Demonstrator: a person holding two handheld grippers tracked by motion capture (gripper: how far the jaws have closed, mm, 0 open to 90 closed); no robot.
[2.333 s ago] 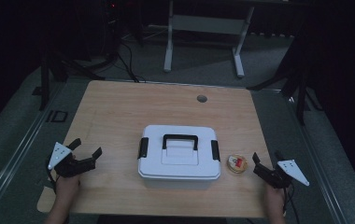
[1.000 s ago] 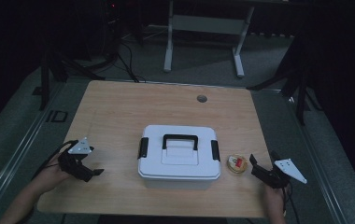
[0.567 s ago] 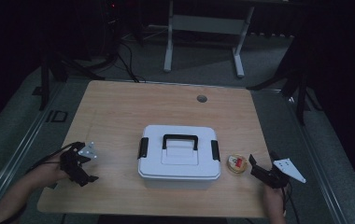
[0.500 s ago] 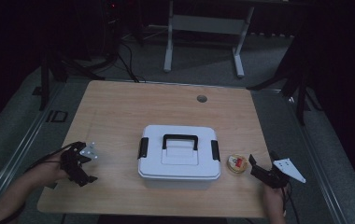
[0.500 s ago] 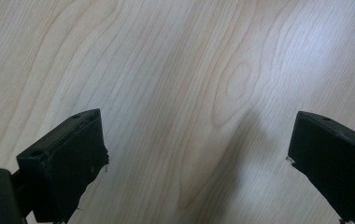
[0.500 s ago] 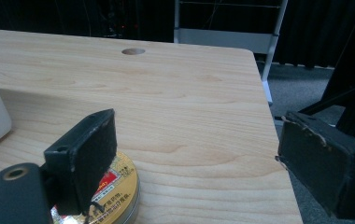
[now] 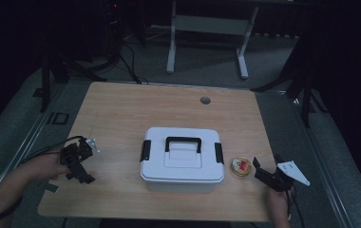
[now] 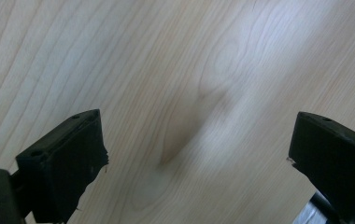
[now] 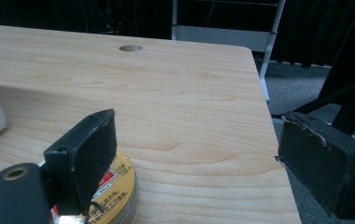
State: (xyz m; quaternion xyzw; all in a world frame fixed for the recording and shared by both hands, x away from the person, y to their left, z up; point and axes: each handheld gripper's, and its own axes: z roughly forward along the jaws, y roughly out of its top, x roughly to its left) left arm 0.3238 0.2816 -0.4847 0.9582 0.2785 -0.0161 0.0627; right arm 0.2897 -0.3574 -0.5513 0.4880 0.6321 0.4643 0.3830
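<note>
At the table's near edge we see the right gripper (image 7: 264, 172), its 2 jaws spread wide and holding nothing, just beside a small round tin (image 7: 241, 166) with a yellow label. At the near left, the left gripper (image 7: 76, 164) hangs over bare wood, jaws apart too. Between them sits a white case (image 7: 182, 161) with 1 black handle, on the wooden table (image 7: 169, 107).

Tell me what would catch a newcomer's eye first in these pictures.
A white lidded box with a black carry handle and black side latches sits mid-table, toward the near edge of the wooden table. Just to its right lies a small round yellow tin, with the open right gripper close beside it. The open left gripper hangs over bare wood near the table's left edge.
</note>
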